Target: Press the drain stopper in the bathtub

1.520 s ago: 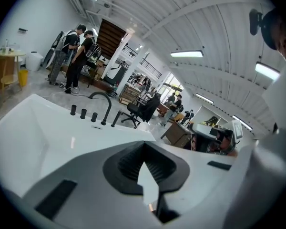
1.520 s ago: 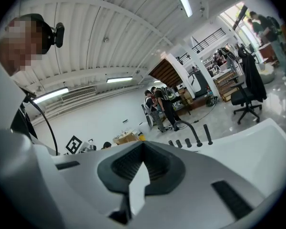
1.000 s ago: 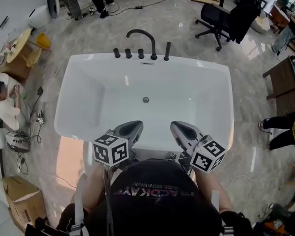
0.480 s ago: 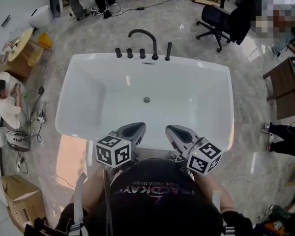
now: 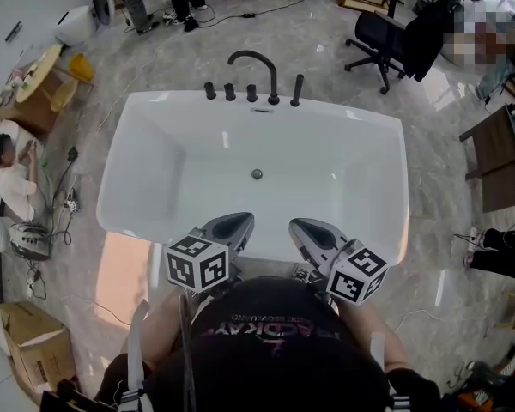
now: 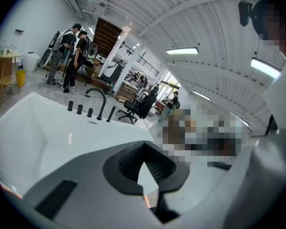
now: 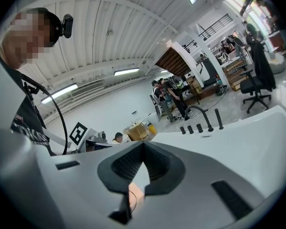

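- Nothing has shifted in half a second: left gripper (image 5: 233, 224) and right gripper (image 5: 306, 228) hover at the bathtub's (image 5: 154, 123) near rim.
- Both pairs of fingers (image 6: 127, 162) are closed together, empty.
- Drain stopper (image 5: 257, 174) lies well ahead of them.
- We cannot read the upside-down lettering on the shirt (image 5: 270, 334).

One item of print was found: pale lettering across the person's dark shirt (image 5: 270, 333), just on the near side of the bathtub (image 5: 120, 217) in the head view. It appears upside down and creased, and cannot be read with confidence. The cubes on the left hand-held gripper (image 5: 232, 223) and right hand-held gripper (image 5: 309, 227), also nearside of the bathtub, bear black-and-white square patterns without characters. A similar square marker (image 7: 78, 132) stands left of the bathtub in the right gripper view.
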{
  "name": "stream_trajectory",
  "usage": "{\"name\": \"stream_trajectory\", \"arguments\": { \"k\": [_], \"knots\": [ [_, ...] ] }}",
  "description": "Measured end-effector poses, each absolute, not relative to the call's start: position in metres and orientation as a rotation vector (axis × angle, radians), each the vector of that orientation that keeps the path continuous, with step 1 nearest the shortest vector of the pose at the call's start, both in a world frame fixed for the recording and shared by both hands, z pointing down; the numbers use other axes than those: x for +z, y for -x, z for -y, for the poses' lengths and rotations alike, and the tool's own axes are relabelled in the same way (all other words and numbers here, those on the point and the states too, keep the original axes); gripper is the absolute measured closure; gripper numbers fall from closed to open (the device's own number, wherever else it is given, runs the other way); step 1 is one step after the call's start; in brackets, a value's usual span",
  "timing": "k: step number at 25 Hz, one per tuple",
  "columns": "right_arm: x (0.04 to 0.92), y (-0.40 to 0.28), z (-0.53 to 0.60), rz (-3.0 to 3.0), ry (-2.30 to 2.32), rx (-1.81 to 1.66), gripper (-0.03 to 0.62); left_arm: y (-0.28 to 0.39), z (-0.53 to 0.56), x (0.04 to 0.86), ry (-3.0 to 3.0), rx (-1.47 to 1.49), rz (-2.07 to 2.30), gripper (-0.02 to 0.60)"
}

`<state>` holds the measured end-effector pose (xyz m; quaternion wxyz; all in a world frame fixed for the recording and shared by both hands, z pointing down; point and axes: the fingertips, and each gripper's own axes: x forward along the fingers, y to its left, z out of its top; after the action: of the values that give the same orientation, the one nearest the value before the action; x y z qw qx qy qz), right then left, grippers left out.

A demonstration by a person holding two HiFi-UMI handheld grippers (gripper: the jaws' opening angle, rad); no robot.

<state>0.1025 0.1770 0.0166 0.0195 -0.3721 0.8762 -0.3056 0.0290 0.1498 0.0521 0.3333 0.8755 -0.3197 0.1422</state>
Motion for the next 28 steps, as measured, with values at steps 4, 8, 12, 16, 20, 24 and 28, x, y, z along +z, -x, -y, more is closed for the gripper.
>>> {"name": "stream_trajectory", "arguments": {
  "k": [4, 8, 12, 16, 20, 24, 28],
  "knots": [
    [0.0185, -0.1009, -0.1775, -2.71, 1.156, -0.962, 0.582, -0.0274, -0.1502, 0.0539, -2.279, 0.373, 0.833, 0.578],
    [0.0192, -0.1003, -0.1776, -2.705, 1.153, -0.971, 0.582, -0.0254, -0.15, 0.0547, -2.27, 0.368, 0.837, 0.578],
    [0.0199, -0.0992, -0.1788, -2.702, 1.155, -0.978, 0.582, -0.0246, -0.151, 0.055, -2.267, 0.371, 0.834, 0.578],
    [0.0199, -0.0977, -0.1776, -2.701, 1.157, -0.982, 0.582, -0.0244, -0.1501, 0.0547, -2.269, 0.372, 0.827, 0.578],
    [0.0196, -0.1022, -0.177, -2.703, 1.154, -0.978, 0.582, -0.0299, -0.1486, 0.0546, -2.27, 0.377, 0.827, 0.578],
    [0.0194, -0.1043, -0.1762, -2.705, 1.152, -0.978, 0.582, -0.0328, -0.1478, 0.0542, -2.271, 0.38, 0.824, 0.578],
    [0.0193, -0.1032, -0.176, -2.707, 1.148, -0.979, 0.582, -0.0327, -0.1478, 0.0541, -2.271, 0.384, 0.824, 0.578]
  ]
}}
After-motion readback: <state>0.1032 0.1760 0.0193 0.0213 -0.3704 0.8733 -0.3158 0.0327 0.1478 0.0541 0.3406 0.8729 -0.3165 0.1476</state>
